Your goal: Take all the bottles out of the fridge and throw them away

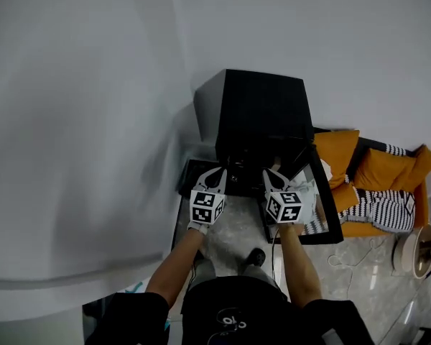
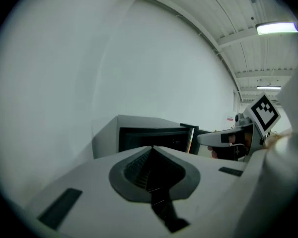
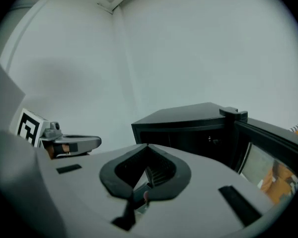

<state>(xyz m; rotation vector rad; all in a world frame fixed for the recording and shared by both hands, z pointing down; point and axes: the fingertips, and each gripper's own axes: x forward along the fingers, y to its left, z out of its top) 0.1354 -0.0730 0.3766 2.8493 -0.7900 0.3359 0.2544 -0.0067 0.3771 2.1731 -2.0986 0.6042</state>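
Head view: fridge, black, boxy, matte, set in a white wall corner. Its glass-paned door stands open to its right. The interior is too dark to read. Left tongs and right tongs are just before the fridge opening.
Left gripper view: left tongs pressed together, empty; bare wall left of the fridge.
Right gripper view: right tongs pressed together, empty.

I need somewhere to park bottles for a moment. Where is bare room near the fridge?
The fridge top is bare. So is the floor in front, between the left gripper and right gripper. Right of the open door it is crowded: orange cushions, a striped pillow, and what looks like a hanger on the floor.
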